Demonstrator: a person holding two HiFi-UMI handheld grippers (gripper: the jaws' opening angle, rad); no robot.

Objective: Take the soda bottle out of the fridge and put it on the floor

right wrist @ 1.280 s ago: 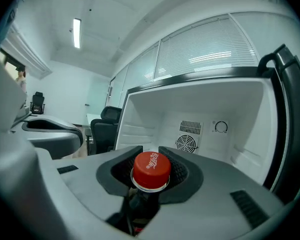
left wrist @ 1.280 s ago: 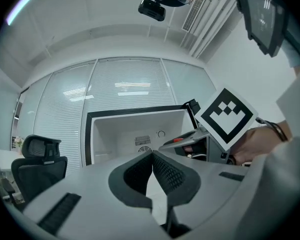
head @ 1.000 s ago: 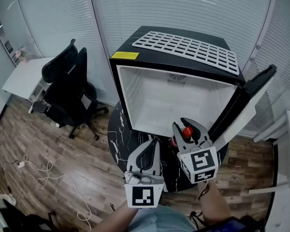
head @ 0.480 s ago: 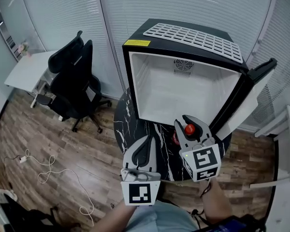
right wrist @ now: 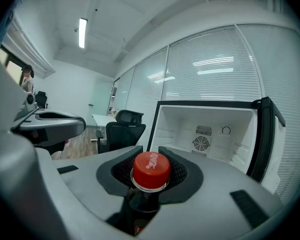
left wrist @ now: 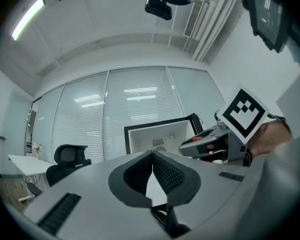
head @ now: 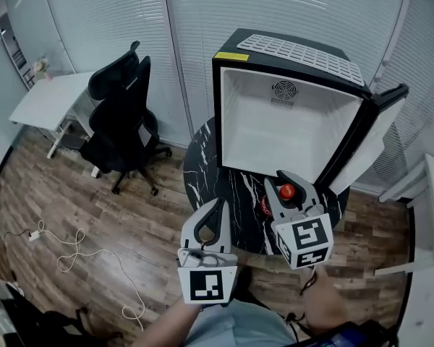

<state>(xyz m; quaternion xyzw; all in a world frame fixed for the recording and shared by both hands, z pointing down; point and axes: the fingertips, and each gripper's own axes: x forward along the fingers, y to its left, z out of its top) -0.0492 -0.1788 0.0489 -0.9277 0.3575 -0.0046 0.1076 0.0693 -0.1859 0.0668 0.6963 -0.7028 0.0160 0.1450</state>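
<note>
The right gripper [head: 283,183] had drawn back from the fridge [head: 289,125] with the bottle [head: 286,191] clamped by its neck above the surface [head: 228,186], near its right edge, the left gripper [head: 217,207] alongside, jaws together, empty.

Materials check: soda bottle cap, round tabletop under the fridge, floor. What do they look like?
Soda bottle cap: red plastic, smooth with a slight sheen, script on top.
Round tabletop: black with white veins, marble or a marble-look surface; cannot tell which.
Floor: brown planks with visible grain, wood or wood-look laminate.
</note>
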